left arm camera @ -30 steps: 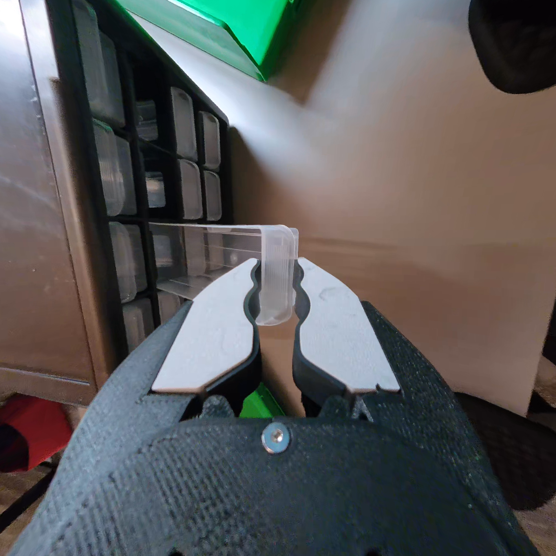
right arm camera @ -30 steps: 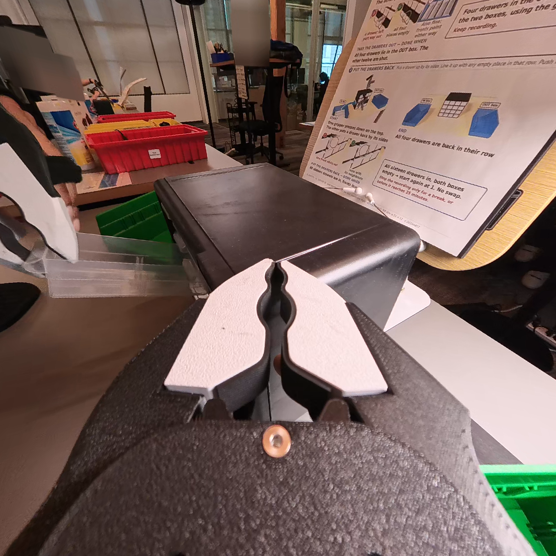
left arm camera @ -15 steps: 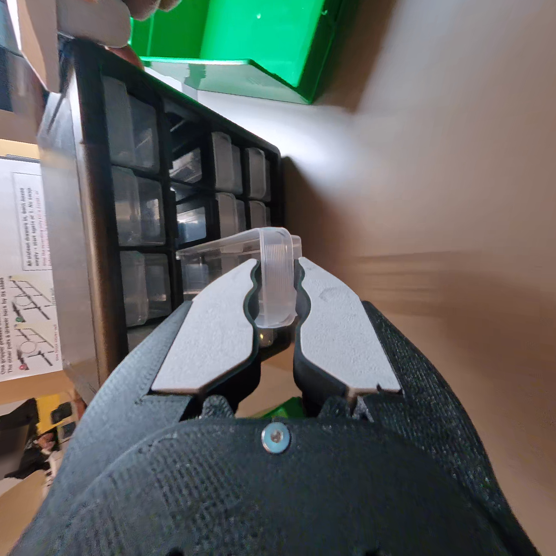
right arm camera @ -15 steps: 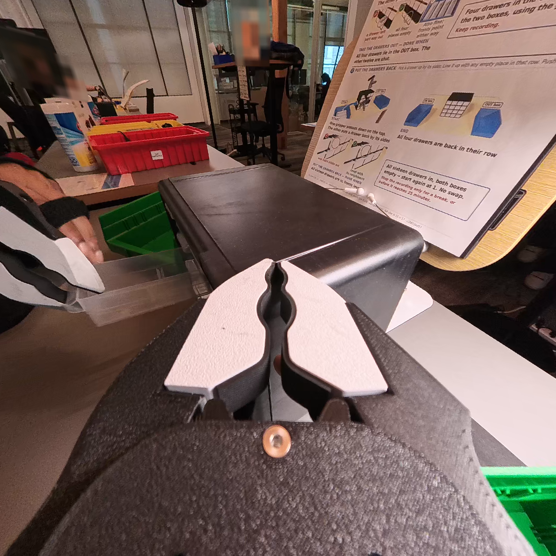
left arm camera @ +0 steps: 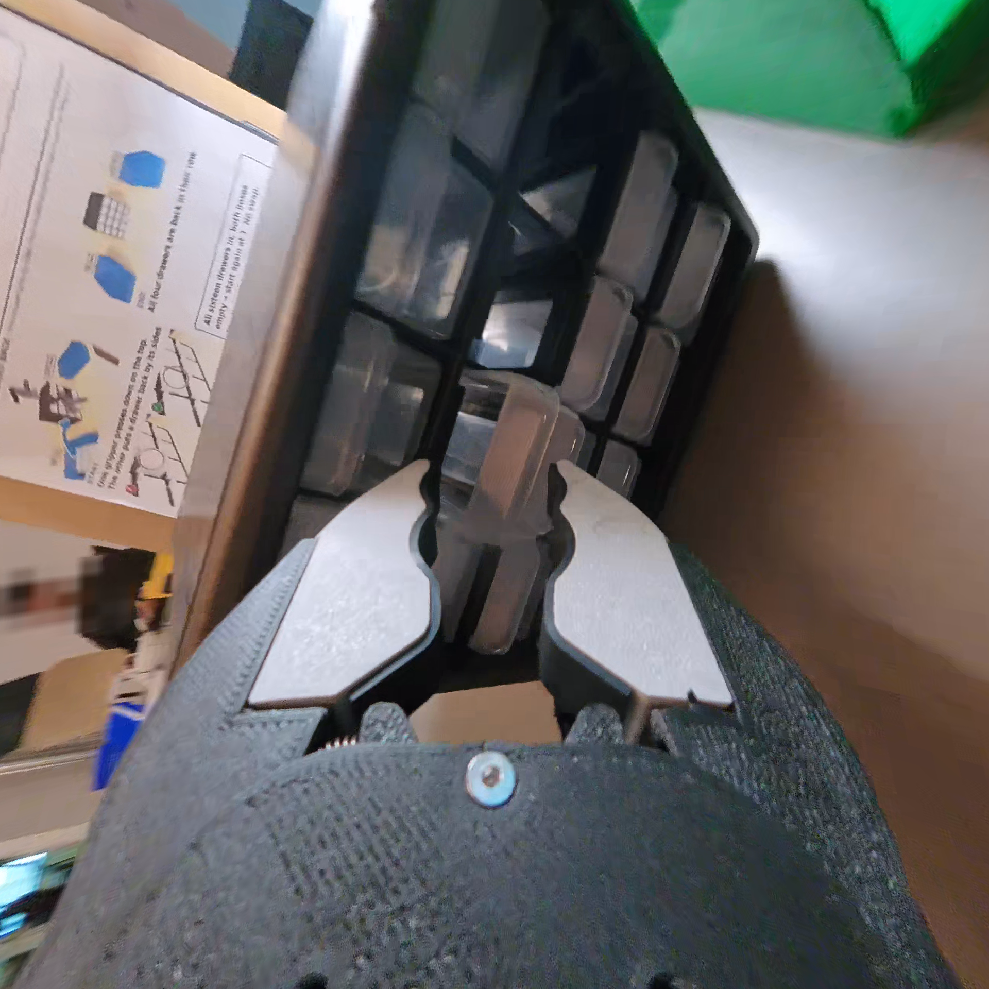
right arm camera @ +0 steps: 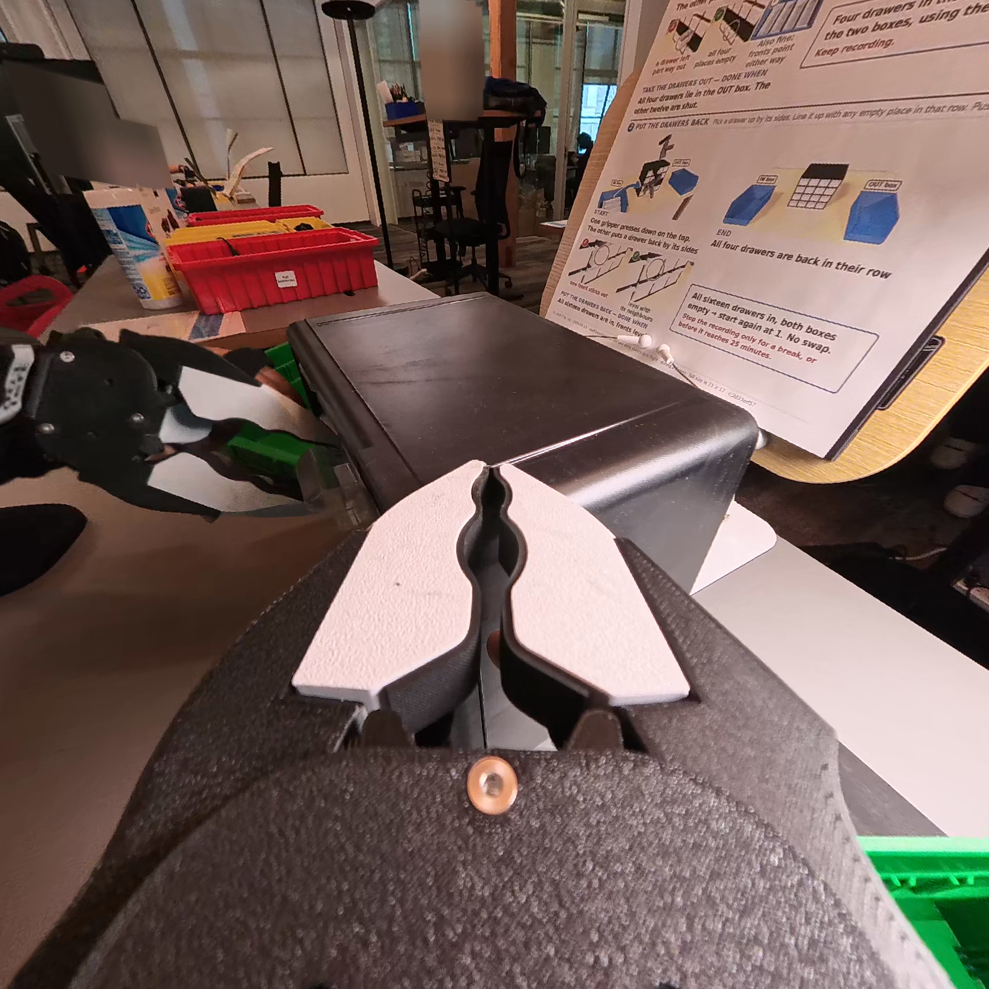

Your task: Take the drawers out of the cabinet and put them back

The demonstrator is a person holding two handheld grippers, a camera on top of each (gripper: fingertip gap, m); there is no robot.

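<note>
My right gripper (right arm camera: 489,471) is closest to me. Its two fingers are pressed together with nothing between them, and the tips sit on the near top edge of the black cabinet (right arm camera: 481,374). The top of the cabinet is flat and bare.

My left gripper (left arm camera: 492,476) is spread apart at the front of the cabinet. The handle of a clear drawer (left arm camera: 514,455) stands between its fingers (left arm camera: 364,578), with a gap on the left side. I cannot tell if the right finger touches it. The drawer is see-through plastic and pokes partly out of its slot. Other clear drawers sit shut around it, and two slots above it look dark.

The brown table (left arm camera: 856,481) lies open beside the cabinet. A green bin (left arm camera: 803,59) sits past the cabinet.
</note>
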